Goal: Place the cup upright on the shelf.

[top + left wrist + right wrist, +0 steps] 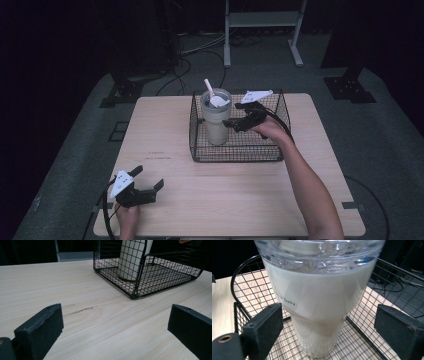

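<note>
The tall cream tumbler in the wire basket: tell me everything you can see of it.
The tall cream tumbler tapers toward its base, has a clear plastic top band and small dark lettering on its side. It stands upright at the left end of the black wire basket, with a white spoon leaning out of it. The right gripper is open, one jaw on each side of it, not touching.

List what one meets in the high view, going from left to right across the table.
left gripper → tumbler standing in the wire basket → right gripper, reaching toward the tumbler inside the basket.
</note>
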### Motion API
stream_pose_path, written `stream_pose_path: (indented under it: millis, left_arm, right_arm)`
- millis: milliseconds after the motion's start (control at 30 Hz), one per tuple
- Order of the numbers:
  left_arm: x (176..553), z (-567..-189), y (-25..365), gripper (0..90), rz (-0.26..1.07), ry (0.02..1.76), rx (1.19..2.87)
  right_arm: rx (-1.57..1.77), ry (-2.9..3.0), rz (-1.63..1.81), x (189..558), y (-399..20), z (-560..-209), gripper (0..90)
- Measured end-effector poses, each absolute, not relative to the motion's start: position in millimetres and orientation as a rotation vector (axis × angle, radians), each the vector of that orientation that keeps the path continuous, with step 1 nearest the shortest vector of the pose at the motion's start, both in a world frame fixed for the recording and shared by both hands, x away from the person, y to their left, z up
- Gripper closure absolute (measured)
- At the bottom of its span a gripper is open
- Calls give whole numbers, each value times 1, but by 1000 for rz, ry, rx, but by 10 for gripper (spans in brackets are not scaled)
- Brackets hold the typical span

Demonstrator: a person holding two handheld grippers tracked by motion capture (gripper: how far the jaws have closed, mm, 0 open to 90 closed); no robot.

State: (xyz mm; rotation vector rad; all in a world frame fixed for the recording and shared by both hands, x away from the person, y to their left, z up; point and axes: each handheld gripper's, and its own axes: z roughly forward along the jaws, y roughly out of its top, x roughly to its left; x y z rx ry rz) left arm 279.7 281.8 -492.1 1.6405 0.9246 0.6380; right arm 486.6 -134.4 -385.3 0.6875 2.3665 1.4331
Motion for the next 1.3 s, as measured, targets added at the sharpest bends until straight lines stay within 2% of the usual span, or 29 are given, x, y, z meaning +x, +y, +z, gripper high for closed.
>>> stream_pose_path:
  millis: [1300]
  left_arm:
    - [280,-492,281,0,643,923,1646]
  right_arm:
    - [711,2380,1364,450,-166,-351,82]
